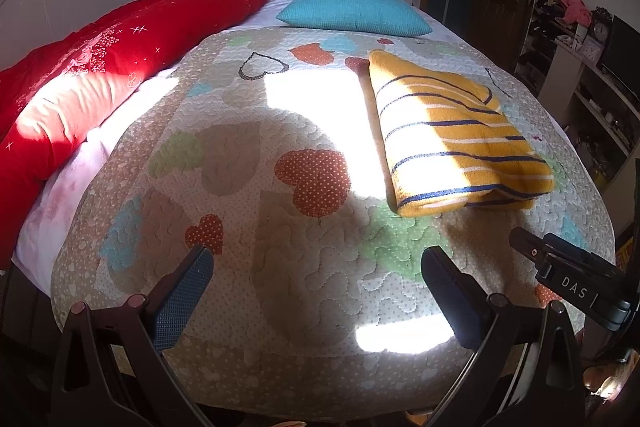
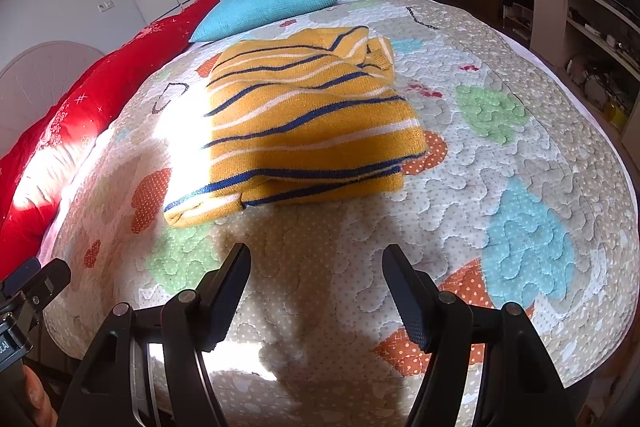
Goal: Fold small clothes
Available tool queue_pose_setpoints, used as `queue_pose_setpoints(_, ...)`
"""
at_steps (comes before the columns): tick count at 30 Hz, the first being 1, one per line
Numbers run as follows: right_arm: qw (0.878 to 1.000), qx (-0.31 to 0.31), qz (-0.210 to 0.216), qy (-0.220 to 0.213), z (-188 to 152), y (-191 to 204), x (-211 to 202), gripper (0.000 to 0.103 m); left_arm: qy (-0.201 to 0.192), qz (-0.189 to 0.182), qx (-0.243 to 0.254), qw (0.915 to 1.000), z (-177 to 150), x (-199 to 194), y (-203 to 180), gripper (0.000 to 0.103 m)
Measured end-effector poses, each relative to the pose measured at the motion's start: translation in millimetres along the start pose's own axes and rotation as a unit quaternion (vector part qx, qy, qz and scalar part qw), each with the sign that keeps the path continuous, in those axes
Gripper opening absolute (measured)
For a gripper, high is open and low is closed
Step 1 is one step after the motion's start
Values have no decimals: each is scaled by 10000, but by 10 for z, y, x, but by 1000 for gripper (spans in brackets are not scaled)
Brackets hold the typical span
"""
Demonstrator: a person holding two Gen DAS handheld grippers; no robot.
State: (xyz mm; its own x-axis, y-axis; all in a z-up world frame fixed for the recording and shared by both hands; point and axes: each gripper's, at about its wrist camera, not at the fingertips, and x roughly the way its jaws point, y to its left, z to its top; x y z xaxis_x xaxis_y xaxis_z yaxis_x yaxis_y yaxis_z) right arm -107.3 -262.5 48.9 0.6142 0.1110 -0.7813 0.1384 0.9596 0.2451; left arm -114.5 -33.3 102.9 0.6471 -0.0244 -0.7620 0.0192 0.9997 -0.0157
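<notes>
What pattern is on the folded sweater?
Mustard yellow with navy and white stripes on the sweater; clearest in the right wrist view.

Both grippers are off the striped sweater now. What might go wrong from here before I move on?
1. The yellow striped sweater is folded, but its lower layer sticks out unevenly at the near edge; regrasping there may pull the fold apart.
2. The soft quilt could get pinched along with the knit if an open gripper dips low.
3. The left gripper and right gripper hover close together, so a converging reach may make them collide.
</notes>
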Motion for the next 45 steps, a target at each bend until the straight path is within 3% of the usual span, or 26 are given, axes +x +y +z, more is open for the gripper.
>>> queue_pose_setpoints(45,9995,-250,-177,53,-30,48,43,76,323,-263,-55,9991,-55,139,13,103)
